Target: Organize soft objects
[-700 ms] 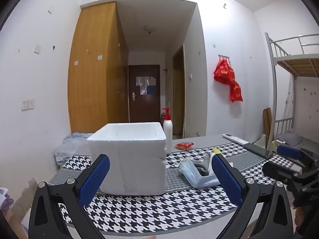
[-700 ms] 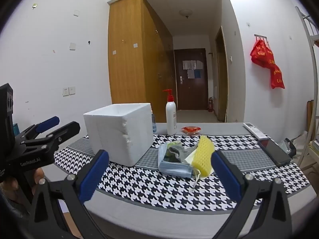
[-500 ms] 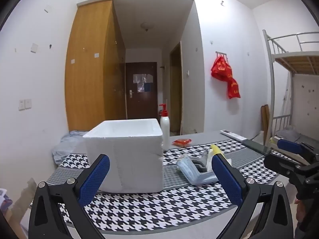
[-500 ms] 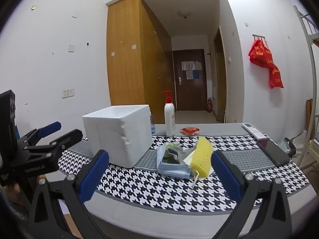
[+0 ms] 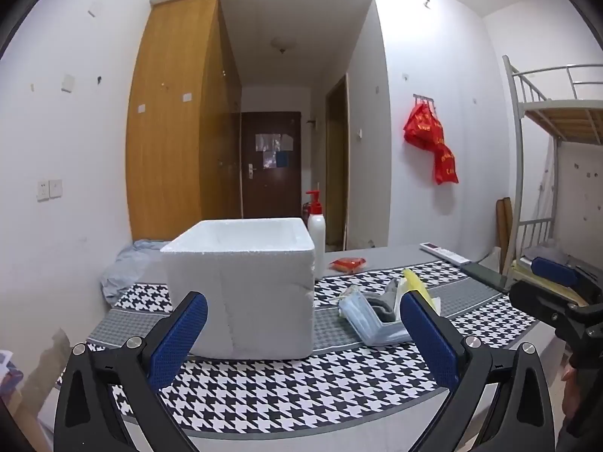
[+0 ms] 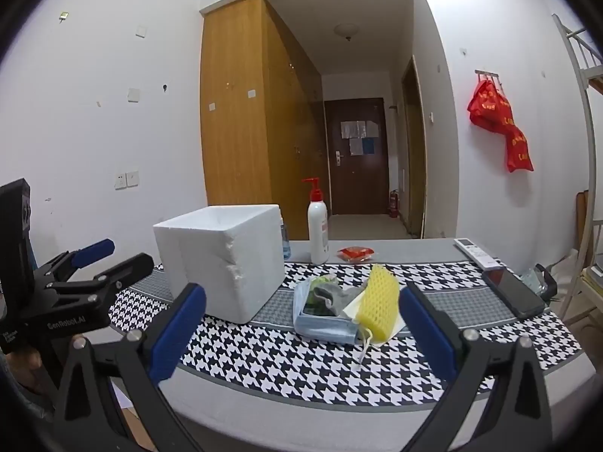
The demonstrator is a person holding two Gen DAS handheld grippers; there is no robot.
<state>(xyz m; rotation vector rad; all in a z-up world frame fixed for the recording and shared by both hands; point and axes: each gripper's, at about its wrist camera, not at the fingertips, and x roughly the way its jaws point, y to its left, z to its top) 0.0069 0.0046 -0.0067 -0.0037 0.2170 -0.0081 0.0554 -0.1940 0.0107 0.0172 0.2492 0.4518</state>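
Left wrist view: my left gripper (image 5: 301, 329) is spread wide with nothing between its blue pads (image 5: 177, 335), held short of the table's near edge. Ahead of it, a white foam box (image 5: 241, 286) stands upright with its top uncovered on the houndstooth tablecloth (image 5: 301, 388). Just to the right of the box lies a pile of soft objects: a light blue face mask (image 5: 367, 324) at the bottom, a grey sock (image 5: 384, 301) on it, and a yellow foam net (image 5: 414, 286) at the far right. A pump bottle (image 5: 316, 237) stands behind the box's right corner. My right gripper (image 5: 554, 282) appears at the right edge, clear of the table. Right wrist view: my right gripper (image 6: 301, 329) is also fully apart and empty, aimed at the pile. The yellow foam net (image 6: 378, 307) leans upright against the face mask (image 6: 326, 326), with the sock (image 6: 331, 297) behind it. The foam box (image 6: 222, 260) sits left of the pile, close but not touching. A phone (image 6: 512, 293) and a remote (image 6: 475, 252) lie at the right of the table. My left gripper (image 6: 109, 256) shows at the left, fingers parted.
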